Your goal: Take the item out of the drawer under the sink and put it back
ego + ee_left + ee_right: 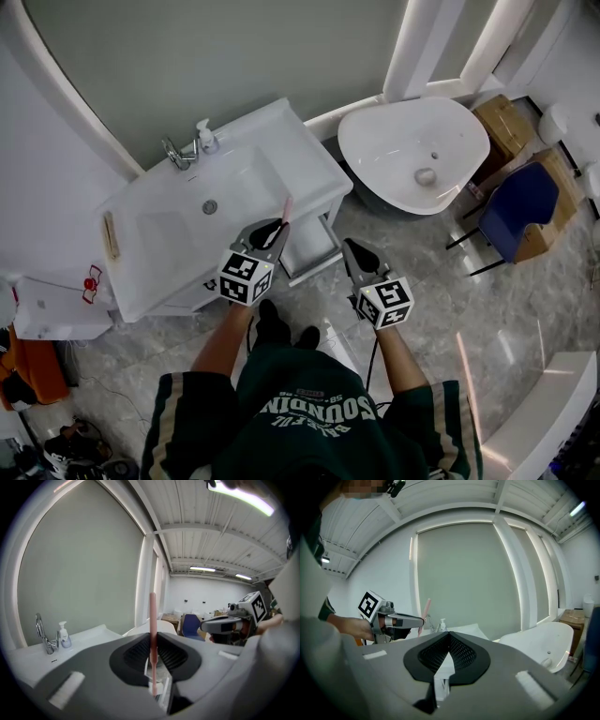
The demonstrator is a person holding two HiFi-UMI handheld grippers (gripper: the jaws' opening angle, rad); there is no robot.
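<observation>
So the left gripper [270,232] has its jaws clamped on the thin pink stick [153,620]. It stands upright just above the middle of the head view, by the front edge of the white sink counter [281,131]. The drawer [314,253] under it hangs open. The right gripper [449,637] is centre-right, jaws closed on nothing.
</observation>
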